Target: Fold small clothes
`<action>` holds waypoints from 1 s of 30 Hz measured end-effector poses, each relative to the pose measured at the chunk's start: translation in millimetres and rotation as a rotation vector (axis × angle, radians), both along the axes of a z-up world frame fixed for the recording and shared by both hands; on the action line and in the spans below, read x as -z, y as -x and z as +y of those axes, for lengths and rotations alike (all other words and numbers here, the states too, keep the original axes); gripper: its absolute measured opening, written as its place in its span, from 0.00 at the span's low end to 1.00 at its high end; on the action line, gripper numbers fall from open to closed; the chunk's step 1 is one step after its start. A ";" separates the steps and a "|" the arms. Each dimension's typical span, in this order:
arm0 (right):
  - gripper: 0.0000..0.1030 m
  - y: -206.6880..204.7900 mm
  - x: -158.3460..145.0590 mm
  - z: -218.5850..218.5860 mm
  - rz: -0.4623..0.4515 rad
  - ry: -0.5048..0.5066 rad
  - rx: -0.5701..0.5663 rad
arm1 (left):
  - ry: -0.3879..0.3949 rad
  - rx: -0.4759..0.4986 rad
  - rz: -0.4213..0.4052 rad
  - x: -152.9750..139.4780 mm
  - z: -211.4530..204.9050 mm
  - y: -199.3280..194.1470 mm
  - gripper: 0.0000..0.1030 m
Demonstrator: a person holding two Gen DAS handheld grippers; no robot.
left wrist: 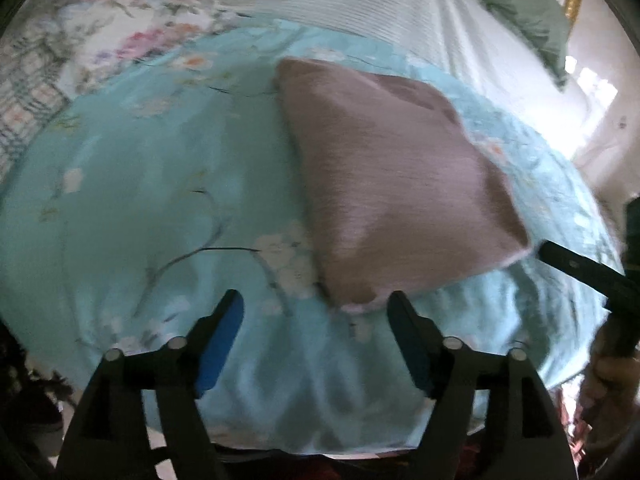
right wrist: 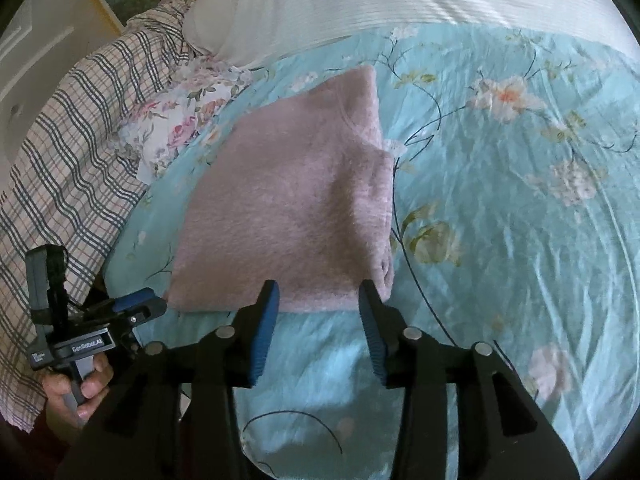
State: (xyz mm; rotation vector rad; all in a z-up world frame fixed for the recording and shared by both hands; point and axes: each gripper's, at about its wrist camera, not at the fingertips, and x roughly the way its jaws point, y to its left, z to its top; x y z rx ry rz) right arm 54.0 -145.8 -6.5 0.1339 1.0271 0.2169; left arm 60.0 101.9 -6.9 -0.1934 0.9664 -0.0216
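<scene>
The left hand-held gripper point(left wrist: 316, 304) and the right hand-held gripper point(right wrist: 318, 294) both stand apart, holding nothing. The folded pink garment point(right wrist: 288, 208) lies on the blue floral sheet point(right wrist: 500, 208), long axis pointing away from them; a plaid cloth point(right wrist: 76, 152) lies near.

left wrist view is smeared all over, so the pink sweater point(left wrist: 396, 184) shows no knit detail. right gripper point(left wrist: 560, 259) gets cut by the frame edge there, can't tell its jaws.
</scene>
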 end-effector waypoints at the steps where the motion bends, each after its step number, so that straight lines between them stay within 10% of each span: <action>1: 0.53 3.1 -0.3 3.4 -0.005 0.012 -0.003 | -0.028 -0.020 0.002 0.3 1.2 2.8 0.78; 7: 0.77 23.8 -1.4 19.6 -0.019 0.127 -0.036 | -0.125 0.006 0.047 10.5 -4.9 18.7 0.79; 19: 0.85 53.8 -6.5 16.2 -0.007 0.160 -0.044 | -0.364 0.042 -0.057 -9.7 -33.6 57.5 0.82; 30: 1.00 35.6 -25.8 19.8 -0.063 0.167 -0.100 | -0.372 0.028 -0.060 -41.6 -34.5 24.3 0.91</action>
